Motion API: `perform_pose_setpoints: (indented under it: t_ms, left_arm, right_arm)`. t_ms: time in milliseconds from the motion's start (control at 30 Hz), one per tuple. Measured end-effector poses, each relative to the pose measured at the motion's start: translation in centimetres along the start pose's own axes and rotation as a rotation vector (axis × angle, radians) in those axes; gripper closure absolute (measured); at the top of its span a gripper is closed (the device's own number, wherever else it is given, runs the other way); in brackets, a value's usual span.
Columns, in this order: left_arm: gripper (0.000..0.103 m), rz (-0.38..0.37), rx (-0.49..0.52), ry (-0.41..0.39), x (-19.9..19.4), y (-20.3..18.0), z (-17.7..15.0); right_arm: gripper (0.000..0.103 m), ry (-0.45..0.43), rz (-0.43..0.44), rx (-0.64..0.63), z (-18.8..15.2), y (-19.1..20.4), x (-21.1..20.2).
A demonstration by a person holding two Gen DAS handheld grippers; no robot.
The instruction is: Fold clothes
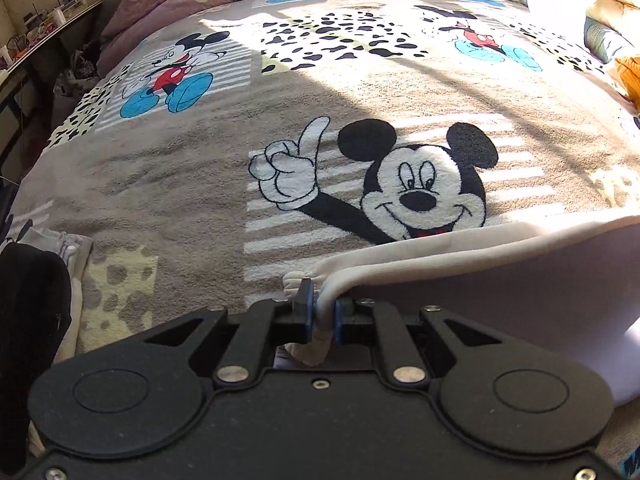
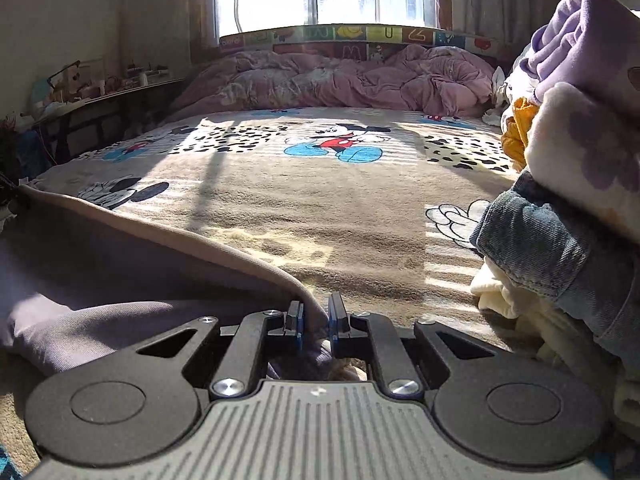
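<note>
- Left tongs pinch the garment's cream hem, below the blanket's big mouse face.
- Right tongs clamp its other corner; garment sags onto the blanket.
- Clothes pile right of it.

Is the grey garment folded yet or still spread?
Spread, not folded: the grey garment hangs stretched between the left claw and right claw, each shut on its edge above the blanket.

The bed lies open ahead; a clothes pile blocks the right, a black garment the left.
</note>
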State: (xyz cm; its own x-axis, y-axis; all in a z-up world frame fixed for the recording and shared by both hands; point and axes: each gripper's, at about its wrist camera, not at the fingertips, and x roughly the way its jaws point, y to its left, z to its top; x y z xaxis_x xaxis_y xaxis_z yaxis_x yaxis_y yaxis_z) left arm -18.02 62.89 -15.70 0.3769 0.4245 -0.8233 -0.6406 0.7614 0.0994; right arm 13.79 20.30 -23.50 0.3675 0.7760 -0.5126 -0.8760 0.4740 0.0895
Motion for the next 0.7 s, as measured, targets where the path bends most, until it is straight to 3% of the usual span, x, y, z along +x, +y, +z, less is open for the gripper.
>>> perform_pose_setpoints:
  t_ms: [133, 233, 267, 300, 367, 500, 700]
  left_arm:
    - [0.093, 0.007, -0.041, 0.036, 1.4, 0.3, 0.4]
    - [0.07, 0.03, -0.093, 0.028, 1.9, 1.1, 0.6]
    - [0.055, 0.044, -0.122, 0.016, 1.8, 1.6, 0.5]
    - [0.054, 0.042, -0.179, -0.011, 1.4, 2.5, 0.4]
    - [0.055, -0.002, -0.246, -0.053, 0.5, 3.8, 0.0]
    - [0.056, -0.035, -0.234, -0.087, -1.0, 4.1, -0.7]
    - [0.056, -0.032, -0.19, -0.026, -1.2, 3.4, -3.4]
  right_arm:
    - [0.086, 0.017, -0.005, 0.042, -0.2, -0.4, 0.7]
    - [0.081, 0.023, -0.024, 0.038, -0.4, -0.3, 1.1]
    - [0.072, 0.027, -0.035, 0.045, -0.4, -0.4, 1.2]
    - [0.06, 0.029, -0.048, 0.057, -0.4, -0.5, 1.3]
    - [0.051, 0.021, -0.064, 0.099, -0.4, -1.1, 1.2]
    - [0.05, -0.009, -0.067, 0.118, -0.3, -1.4, 0.6]
    - [0.05, -0.041, -0.078, 0.067, -0.2, -0.1, -0.3]
